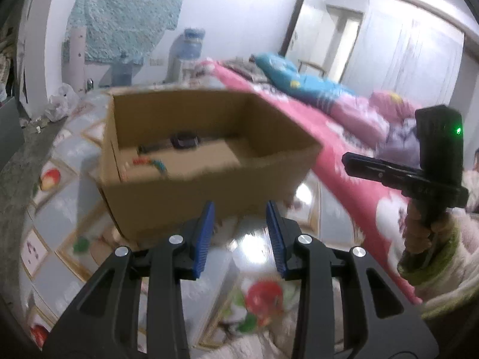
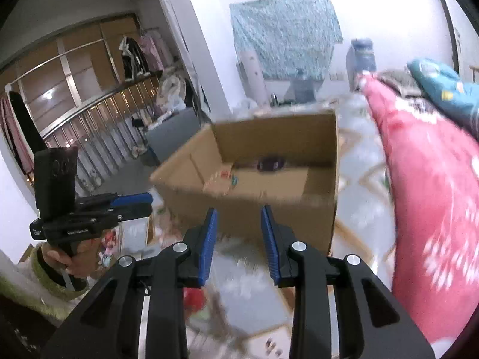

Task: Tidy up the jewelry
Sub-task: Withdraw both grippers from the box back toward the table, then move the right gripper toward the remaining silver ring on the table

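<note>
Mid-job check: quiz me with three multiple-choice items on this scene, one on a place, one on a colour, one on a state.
1. Where does the cardboard box stand?
A. on the patterned table
B. on the bed
C. on the floor

2. What colour are the pads of the left gripper?
A. red
B. blue
C. green

3. What is between the right gripper pads?
A. a necklace
B. a watch
C. nothing

Key: 1 A, patterned tabletop lies around the box; 2 B, blue ribbed pads; 3 C, the gap is bare.

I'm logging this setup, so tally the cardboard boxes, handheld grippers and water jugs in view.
Cardboard box: 1
Handheld grippers: 2, the left gripper and the right gripper, both empty
Blue water jug: 1
Total: 4
</note>
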Demonstrator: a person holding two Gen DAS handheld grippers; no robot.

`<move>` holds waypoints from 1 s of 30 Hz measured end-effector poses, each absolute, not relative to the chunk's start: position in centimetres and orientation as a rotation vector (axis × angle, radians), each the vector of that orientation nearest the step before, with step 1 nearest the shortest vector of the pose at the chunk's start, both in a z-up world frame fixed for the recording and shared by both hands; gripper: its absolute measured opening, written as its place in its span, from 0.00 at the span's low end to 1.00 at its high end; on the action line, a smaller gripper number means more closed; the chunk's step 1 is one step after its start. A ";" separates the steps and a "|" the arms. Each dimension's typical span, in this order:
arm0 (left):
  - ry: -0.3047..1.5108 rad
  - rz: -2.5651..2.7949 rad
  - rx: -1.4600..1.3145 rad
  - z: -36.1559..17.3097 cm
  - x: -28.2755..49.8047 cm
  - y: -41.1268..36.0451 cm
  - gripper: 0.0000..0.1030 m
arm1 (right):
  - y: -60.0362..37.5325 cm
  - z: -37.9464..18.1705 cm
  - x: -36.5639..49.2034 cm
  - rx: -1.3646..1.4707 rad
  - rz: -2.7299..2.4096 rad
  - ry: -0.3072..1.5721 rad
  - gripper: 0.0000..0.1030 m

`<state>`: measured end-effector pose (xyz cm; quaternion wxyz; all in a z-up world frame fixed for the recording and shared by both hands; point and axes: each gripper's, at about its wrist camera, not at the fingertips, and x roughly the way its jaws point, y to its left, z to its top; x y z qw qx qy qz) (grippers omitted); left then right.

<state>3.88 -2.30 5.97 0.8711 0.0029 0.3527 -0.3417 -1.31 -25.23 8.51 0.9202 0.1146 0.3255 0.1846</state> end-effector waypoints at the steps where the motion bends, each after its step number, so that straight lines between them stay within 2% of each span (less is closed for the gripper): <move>1: 0.754 -0.716 0.015 5.3 3.7 -2.7 0.33 | -25.0 7.5 -1.5 0.248 0.383 0.696 0.29; 7: 0.817 -0.703 0.090 1.4 4.1 -4.5 0.32 | -23.3 3.3 -1.6 0.266 0.392 0.797 0.27; 14: 0.851 -0.675 0.185 -1.0 5.5 -6.1 0.22 | -22.4 1.1 -0.2 0.308 0.413 0.846 0.26; 30: 0.853 -0.709 0.373 -3.3 6.8 -8.8 0.10 | -21.5 -0.1 1.9 0.302 0.424 0.892 0.25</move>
